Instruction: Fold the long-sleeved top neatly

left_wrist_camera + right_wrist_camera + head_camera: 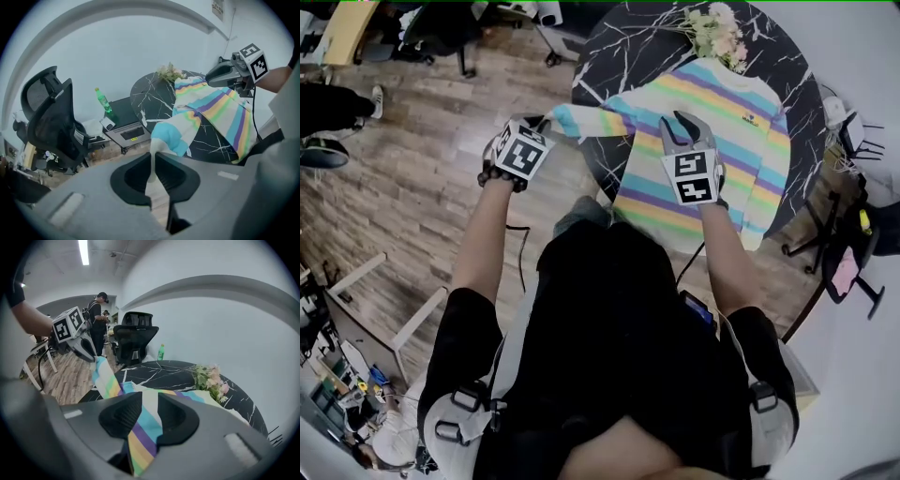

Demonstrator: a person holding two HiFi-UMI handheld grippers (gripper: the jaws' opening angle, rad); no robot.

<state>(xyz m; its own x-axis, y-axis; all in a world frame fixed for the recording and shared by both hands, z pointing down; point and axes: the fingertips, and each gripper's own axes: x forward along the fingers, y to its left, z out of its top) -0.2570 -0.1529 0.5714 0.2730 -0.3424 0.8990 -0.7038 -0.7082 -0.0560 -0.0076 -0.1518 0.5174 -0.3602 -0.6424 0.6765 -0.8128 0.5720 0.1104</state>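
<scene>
Left gripper (152, 164), nearly shut, pinches the cuff (157, 149) of the pastel-striped long-sleeved top (722, 141); right gripper (146, 416), half-open, clamps its body; chest print (751, 120) unreadable.

The left gripper (153, 157) clamps the sleeve cuff (158, 148). The sleeve (185, 124) runs up to the striped long-sleeved top (225, 112), spread on the black marble table (150, 98). The right gripper (211, 78) apparently touches the top's far edge.
</scene>
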